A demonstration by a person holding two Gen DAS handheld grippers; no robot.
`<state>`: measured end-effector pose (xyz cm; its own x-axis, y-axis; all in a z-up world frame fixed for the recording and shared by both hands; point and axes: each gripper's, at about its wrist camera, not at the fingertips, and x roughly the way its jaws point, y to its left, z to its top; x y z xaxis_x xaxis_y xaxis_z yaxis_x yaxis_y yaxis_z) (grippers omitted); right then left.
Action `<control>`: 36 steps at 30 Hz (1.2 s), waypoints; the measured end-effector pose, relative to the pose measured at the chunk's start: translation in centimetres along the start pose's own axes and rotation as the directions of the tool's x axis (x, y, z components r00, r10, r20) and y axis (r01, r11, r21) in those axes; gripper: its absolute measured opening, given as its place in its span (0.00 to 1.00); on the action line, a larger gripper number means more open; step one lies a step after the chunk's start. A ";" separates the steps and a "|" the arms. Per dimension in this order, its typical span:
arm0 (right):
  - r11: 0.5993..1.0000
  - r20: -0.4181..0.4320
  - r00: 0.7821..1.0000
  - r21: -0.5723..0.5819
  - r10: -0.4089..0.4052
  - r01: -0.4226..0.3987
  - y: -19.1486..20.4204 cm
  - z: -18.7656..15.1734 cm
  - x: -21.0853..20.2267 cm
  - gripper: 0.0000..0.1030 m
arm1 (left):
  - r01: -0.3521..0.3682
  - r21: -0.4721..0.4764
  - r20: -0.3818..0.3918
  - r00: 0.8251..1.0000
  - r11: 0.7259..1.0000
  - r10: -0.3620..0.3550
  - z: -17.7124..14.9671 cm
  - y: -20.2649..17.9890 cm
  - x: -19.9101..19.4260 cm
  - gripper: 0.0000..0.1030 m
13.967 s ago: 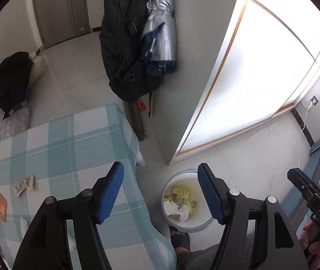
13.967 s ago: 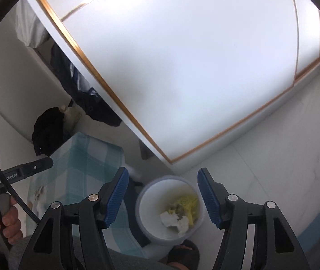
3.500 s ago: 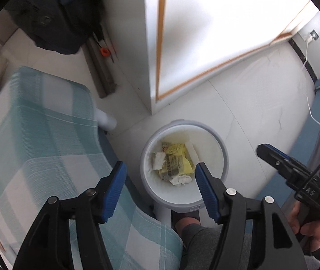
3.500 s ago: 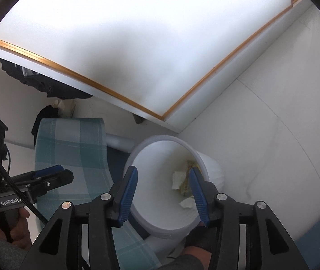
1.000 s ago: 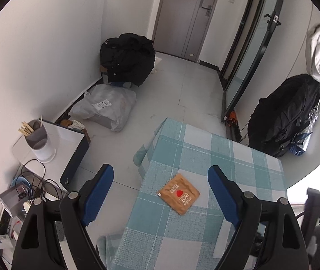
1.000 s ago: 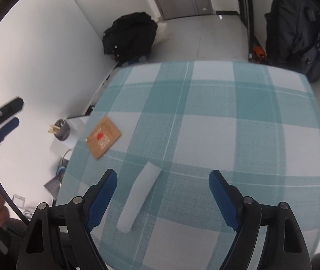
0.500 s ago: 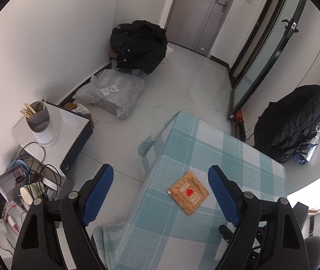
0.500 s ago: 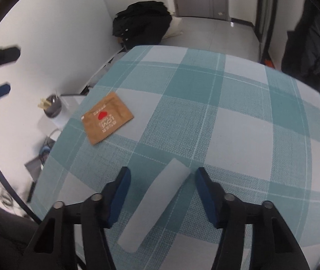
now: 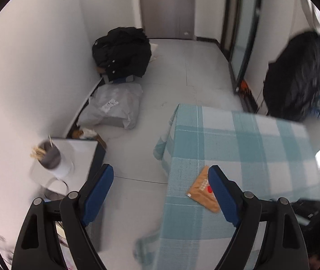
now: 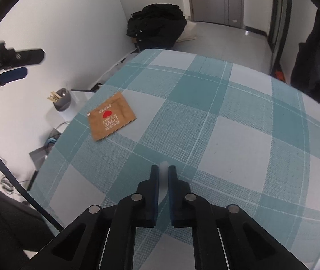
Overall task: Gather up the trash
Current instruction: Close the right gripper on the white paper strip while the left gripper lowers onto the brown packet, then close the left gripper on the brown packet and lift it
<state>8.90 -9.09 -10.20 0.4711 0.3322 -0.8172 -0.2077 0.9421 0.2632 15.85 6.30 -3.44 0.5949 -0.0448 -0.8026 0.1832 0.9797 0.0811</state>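
My right gripper (image 10: 163,171) is shut on a white paper strip (image 10: 163,181) that lies on the teal checked tablecloth (image 10: 227,121). A brown snack packet (image 10: 110,118) with a red heart lies on the cloth to the far left of it. My left gripper (image 9: 160,193) is open and empty, held high off the table's left edge; the brown packet (image 9: 201,190) shows by its right finger. The left gripper also shows at the left edge of the right wrist view (image 10: 11,67). The trash bin is out of view.
A black bag (image 10: 156,25) and a grey parcel (image 9: 112,105) lie on the floor by the wall. A white side table (image 9: 74,155) holds a cup of sticks (image 9: 49,157). A black coat (image 9: 295,76) hangs at the right. A door (image 9: 166,6) is at the back.
My right gripper has come down and closed its jaws on the white strip. My left gripper has swung left and lower, still open.
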 end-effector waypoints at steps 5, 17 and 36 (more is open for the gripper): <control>0.999 0.007 0.999 0.009 0.038 -0.038 -0.4 -0.1 -0.1 0.05 | 0.110 0.135 -0.100 0.990 0.985 -0.097 0.3 -1.9 3.2 0.81; 0.995 0.017 0.995 0.044 0.093 -0.094 -1.9 -0.8 -0.8 0.05 | 0.214 0.304 -0.272 0.953 0.928 -0.131 -1.9 -5.8 9.1 0.81; 0.993 0.048 0.994 0.070 0.094 -0.097 -3.7 -1.5 -2.1 0.05 | 0.289 0.288 -0.280 0.937 0.913 -0.209 -2.0 -5.9 9.1 0.48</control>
<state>7.37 -13.39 -10.21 0.4905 0.4208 -0.7631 -0.1915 0.9063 0.3767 18.63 0.45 -12.39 0.2998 -0.1918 -0.9345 0.5645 0.8254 0.0117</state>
